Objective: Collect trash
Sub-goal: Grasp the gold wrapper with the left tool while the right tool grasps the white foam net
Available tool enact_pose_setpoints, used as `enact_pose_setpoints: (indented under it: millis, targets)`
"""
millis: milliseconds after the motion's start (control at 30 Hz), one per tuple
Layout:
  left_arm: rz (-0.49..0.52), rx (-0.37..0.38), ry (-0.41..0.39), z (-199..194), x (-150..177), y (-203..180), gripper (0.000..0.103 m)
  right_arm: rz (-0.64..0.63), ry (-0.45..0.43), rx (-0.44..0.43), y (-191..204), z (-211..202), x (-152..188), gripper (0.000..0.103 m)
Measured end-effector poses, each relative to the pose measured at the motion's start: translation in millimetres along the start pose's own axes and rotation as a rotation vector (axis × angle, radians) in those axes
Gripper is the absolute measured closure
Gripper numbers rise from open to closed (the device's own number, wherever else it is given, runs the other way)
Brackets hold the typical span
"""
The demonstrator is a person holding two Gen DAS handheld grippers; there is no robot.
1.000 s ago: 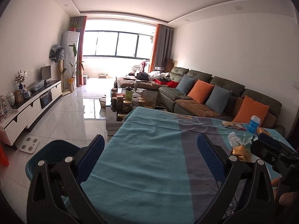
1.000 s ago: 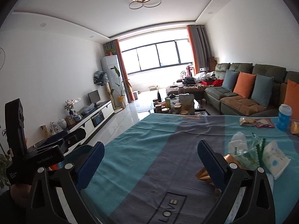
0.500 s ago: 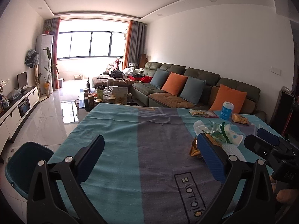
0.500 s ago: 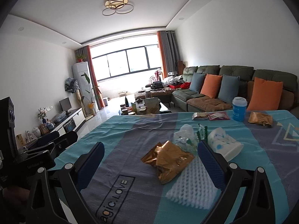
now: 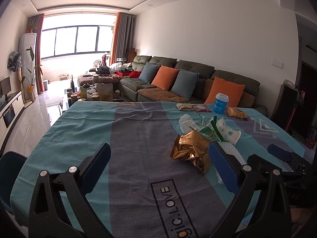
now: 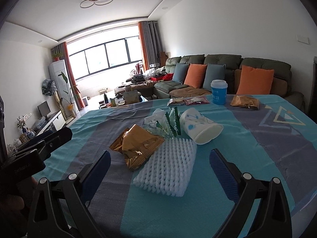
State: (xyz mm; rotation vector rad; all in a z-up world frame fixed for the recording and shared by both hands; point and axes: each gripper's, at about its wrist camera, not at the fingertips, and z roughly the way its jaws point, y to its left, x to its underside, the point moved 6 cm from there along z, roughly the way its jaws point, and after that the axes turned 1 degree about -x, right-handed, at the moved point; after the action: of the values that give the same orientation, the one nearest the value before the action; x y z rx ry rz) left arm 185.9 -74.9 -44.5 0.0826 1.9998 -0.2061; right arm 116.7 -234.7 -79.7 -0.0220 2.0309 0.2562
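Trash sits mid-table (image 6: 257, 178): we note white foam net (image 6: 168, 170) nearest, gold wrapper (image 6: 136, 146) touching it, tipped paper cup (image 6: 200, 127) behind. Right hand-held gripper (image 6: 158, 170) and left hand-held gripper (image 5: 158, 168) both gape wide, empty. Blue cup (image 6: 218, 92) stands farther back.

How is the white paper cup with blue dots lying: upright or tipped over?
Tipped over: the white paper cup lies on its side, open mouth facing the camera.

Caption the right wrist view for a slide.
Open right tongs hover over white foam netting, gold wrapper and tipped paper cup on the tablecloth.
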Motion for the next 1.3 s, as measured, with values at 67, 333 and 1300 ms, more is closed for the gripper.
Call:
enact_pose_setpoints:
  millis: [67,333,1300]
  targets:
    - [0.0,0.011,0.01,7,0,-2,0.006,0.001,0.015,0.009,-1,4,2,0.007]
    - [-0.001,0.05,0.082,40,3,-13,0.006,-0.007,0.078,0.027,-2,25,12,0.007]
    - [0.116,0.162,0.402,143,29,-62,0.011,0.014,0.202,0.039,-10,62,28,0.014]
